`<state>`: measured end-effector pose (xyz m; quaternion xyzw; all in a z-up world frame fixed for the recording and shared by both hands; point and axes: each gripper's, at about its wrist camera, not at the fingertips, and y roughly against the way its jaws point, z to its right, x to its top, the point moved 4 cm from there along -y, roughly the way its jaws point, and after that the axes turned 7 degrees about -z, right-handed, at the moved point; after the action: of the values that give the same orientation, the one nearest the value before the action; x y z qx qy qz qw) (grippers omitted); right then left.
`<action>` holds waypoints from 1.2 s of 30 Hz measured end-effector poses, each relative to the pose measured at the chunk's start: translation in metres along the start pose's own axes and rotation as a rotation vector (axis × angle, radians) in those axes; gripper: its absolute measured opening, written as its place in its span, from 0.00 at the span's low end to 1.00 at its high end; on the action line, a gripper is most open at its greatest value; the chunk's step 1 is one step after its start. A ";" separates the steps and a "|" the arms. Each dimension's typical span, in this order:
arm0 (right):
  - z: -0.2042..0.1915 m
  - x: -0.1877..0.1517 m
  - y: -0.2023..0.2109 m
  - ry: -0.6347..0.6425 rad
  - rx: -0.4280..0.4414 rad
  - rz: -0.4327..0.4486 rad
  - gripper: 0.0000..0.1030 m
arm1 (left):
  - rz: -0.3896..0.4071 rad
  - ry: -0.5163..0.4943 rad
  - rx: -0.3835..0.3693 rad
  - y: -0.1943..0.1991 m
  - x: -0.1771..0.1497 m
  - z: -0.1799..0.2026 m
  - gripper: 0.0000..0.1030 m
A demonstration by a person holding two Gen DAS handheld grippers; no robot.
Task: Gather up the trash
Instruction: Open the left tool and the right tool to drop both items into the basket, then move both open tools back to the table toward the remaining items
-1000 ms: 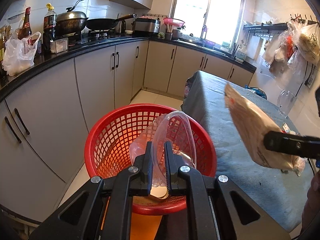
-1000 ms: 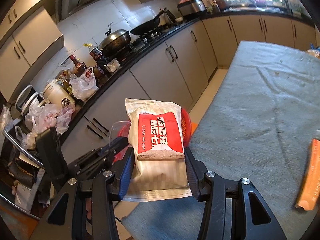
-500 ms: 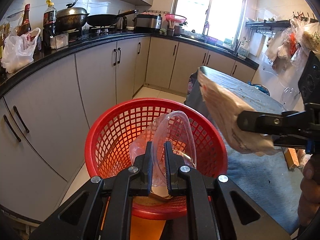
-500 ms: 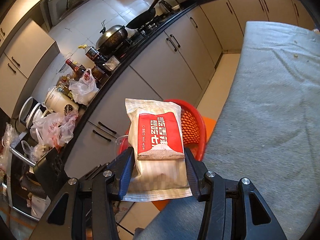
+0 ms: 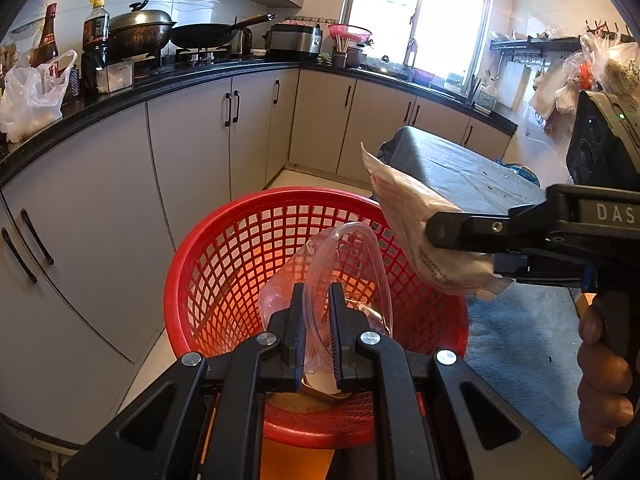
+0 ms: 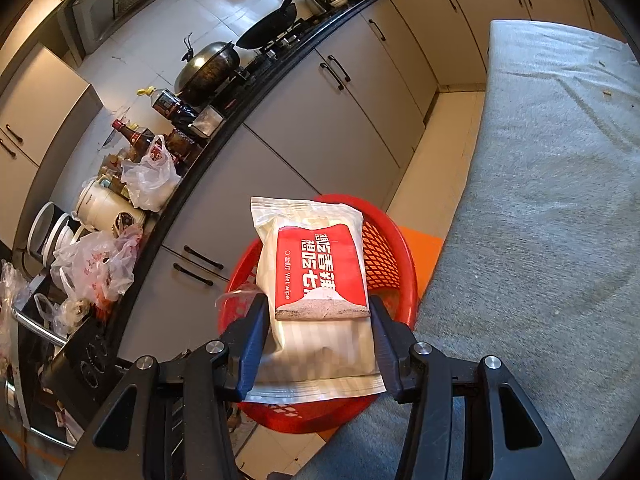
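A red mesh basket stands on the floor beside the table; it also shows in the right wrist view. My left gripper is shut on a clear plastic lid and holds it over the basket's inside. My right gripper is shut on a white and red wet wipe pack and holds it above the basket. In the left wrist view the pack hangs over the basket's right rim, with the right gripper coming in from the right.
A table with a grey cloth lies right of the basket. Grey cabinets and a black counter with pots, bottles and bags run along the left. An orange mat lies under the basket.
My right gripper has carried the wet wipe pack leftward from over the table to above the basket. My left gripper has kept the clear lid over the basket.
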<state>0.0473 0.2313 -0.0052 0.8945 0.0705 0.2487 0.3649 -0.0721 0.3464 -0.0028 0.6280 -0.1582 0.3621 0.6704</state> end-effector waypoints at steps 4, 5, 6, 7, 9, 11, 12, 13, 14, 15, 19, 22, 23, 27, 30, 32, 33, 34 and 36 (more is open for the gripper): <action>0.001 0.002 -0.007 0.003 -0.013 -0.009 0.53 | -0.003 0.008 0.000 -0.002 0.000 -0.003 0.10; 0.002 0.003 -0.009 -0.001 -0.015 -0.013 0.53 | -0.004 0.009 -0.001 -0.003 0.000 -0.005 0.10; 0.002 0.003 -0.010 -0.005 -0.017 -0.016 0.53 | -0.005 0.008 0.000 -0.003 0.000 -0.005 0.10; 0.003 0.003 -0.011 -0.008 -0.020 -0.015 0.53 | -0.005 0.009 0.002 -0.004 0.000 -0.005 0.10; 0.004 0.004 -0.012 -0.011 -0.023 -0.015 0.55 | -0.003 0.008 0.003 -0.004 -0.001 -0.005 0.10; 0.004 0.005 -0.012 -0.012 -0.026 -0.012 0.56 | -0.003 0.005 0.001 -0.005 -0.001 -0.004 0.10; 0.004 0.005 -0.012 -0.011 -0.025 -0.012 0.59 | -0.004 0.005 0.001 -0.005 -0.001 -0.004 0.12; 0.005 0.004 -0.010 -0.011 -0.023 -0.007 0.61 | -0.002 0.006 0.000 -0.004 -0.001 -0.004 0.12; 0.004 0.005 -0.010 -0.010 -0.025 -0.005 0.61 | -0.002 0.007 -0.003 -0.004 -0.001 -0.004 0.12; 0.004 0.005 -0.008 -0.007 -0.026 0.000 0.61 | -0.001 0.009 -0.005 -0.003 0.000 -0.005 0.14; 0.003 0.003 -0.001 -0.003 -0.018 0.011 0.61 | 0.016 0.023 -0.002 0.002 0.001 -0.007 0.33; 0.002 -0.001 0.008 0.002 -0.017 0.027 0.61 | 0.020 0.030 -0.006 0.006 0.001 -0.008 0.33; 0.002 -0.003 0.012 0.003 -0.017 0.034 0.61 | 0.021 0.033 -0.007 0.008 0.001 -0.008 0.33; 0.004 -0.011 0.030 0.013 -0.022 0.061 0.61 | 0.035 0.022 -0.010 0.017 0.001 -0.001 0.33; 0.007 -0.018 0.048 0.014 -0.024 0.090 0.61 | 0.045 0.010 -0.018 0.023 0.001 0.007 0.33; 0.010 -0.021 0.057 0.013 -0.029 0.102 0.61 | 0.052 -0.001 -0.018 0.027 0.002 0.014 0.33; 0.012 -0.023 0.063 0.013 -0.030 0.108 0.61 | 0.055 -0.007 -0.020 0.029 0.003 0.019 0.33; 0.014 -0.025 0.067 0.012 -0.029 0.113 0.61 | 0.057 -0.012 -0.021 0.031 0.003 0.023 0.33; 0.019 -0.030 0.078 0.009 -0.026 0.130 0.61 | 0.064 -0.028 -0.023 0.035 0.003 0.033 0.34</action>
<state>0.0262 0.1539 0.0256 0.8913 0.0108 0.2766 0.3592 -0.0864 0.3138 0.0300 0.6199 -0.1917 0.3727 0.6634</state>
